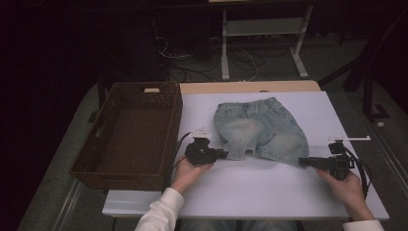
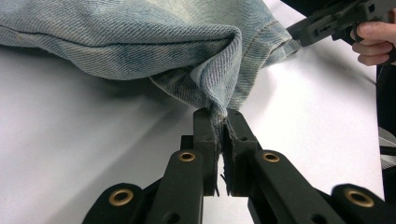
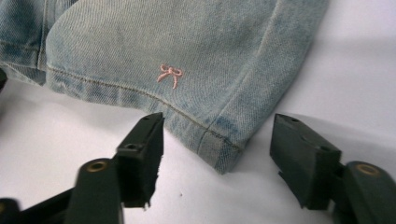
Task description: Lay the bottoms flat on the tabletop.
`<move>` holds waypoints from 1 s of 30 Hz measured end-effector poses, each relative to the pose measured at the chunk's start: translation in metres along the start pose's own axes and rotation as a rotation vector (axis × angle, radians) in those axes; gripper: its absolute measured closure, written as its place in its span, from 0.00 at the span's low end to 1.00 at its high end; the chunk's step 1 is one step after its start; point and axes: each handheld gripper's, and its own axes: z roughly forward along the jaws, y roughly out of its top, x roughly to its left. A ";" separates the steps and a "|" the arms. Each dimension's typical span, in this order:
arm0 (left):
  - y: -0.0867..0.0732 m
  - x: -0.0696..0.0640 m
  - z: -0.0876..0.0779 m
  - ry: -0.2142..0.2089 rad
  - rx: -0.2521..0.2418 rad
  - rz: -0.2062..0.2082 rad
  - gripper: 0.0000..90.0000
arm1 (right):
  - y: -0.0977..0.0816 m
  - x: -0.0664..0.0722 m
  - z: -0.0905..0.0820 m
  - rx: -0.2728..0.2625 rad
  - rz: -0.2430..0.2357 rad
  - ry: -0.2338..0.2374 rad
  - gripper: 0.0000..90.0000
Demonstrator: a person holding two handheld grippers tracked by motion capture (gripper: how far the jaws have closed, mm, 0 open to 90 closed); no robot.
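Denim shorts (image 1: 260, 130) lying flat on the white tabletop (image 1: 269, 192), about midway across, nearer its far edge than its near one, waistband toward the far edge and both leg hems toward the person. Faded pale blue, with a small pink bow (image 3: 170, 74) stitched above one hem.

Left leg hem pinched in the left gripper (image 2: 220, 122): jaws clenched on a bunched fold of the fabric, frayed edge caught between the pads, cloth drawn up off the tabletop into a peak at the grip. In the high view, left gripper (image 1: 220, 155) lying low at the hem, held by the left hand (image 1: 188, 174), white sleeve (image 1: 161, 211) reaching in from the near edge.

Right leg hem corner lying between the jaws of the right gripper (image 3: 217, 142): jaws apart, one on either side of the corner, neither pad touching the cloth, nothing grasped. In the high view, right gripper (image 1: 304, 162) pointing at that corner from the right, held by the right hand (image 1: 347, 186) near the right near corner of the tabletop.

Brown woven basket (image 1: 86, 163) standing along the left edge of the tabletop, just beside the left gripper, apart from the shorts.
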 end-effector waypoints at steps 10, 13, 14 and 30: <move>0.000 -0.001 0.002 0.011 0.002 -0.003 0.94 | 0.003 0.006 0.008 0.027 -0.021 -0.032 0.75; 0.001 -0.001 0.000 0.022 0.001 -0.015 0.94 | 0.005 0.006 0.009 0.029 -0.023 -0.033 0.85; 0.001 -0.001 -0.001 0.023 -0.001 -0.022 0.94 | 0.006 0.007 0.008 0.023 -0.022 -0.025 0.87; 0.016 -0.004 -0.042 0.038 -0.115 -0.134 0.94 | 0.018 0.002 -0.060 -0.246 -0.028 0.068 0.90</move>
